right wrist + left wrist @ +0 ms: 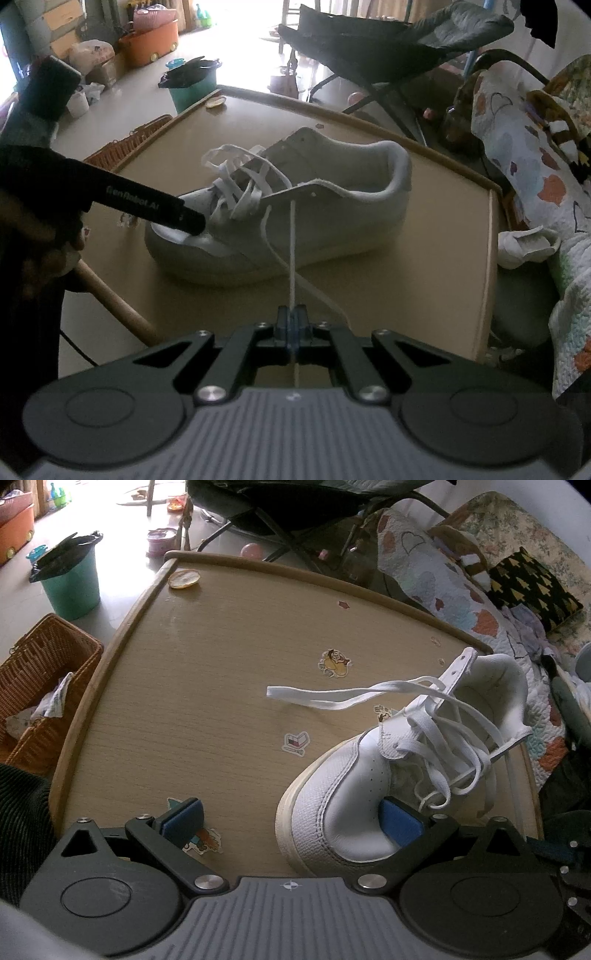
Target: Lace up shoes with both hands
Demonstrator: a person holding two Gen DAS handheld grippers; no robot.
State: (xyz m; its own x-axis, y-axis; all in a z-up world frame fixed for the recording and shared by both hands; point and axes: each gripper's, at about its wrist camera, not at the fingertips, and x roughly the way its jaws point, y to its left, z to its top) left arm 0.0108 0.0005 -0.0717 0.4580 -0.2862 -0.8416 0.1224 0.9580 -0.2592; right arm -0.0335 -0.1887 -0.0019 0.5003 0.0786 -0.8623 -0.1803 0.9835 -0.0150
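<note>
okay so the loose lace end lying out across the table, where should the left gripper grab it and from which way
Take the loose lace near its free tip, coming from above with one finger on each side. It lies flat as a doubled ribbon on bare table, clear of the shoe. The left gripper is open.

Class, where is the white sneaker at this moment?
The white sneaker lies on the wooden table, centre of the right wrist view, its toe beside the left gripper.

Evenly daylit from the left wrist, sharp at centre. Backlit and dim from the right wrist, blown-out glare on the floor [240,33] behind, shoe [280,210] greyed in shade. Strongly bowed, dark-vignetted at edges.
</note>
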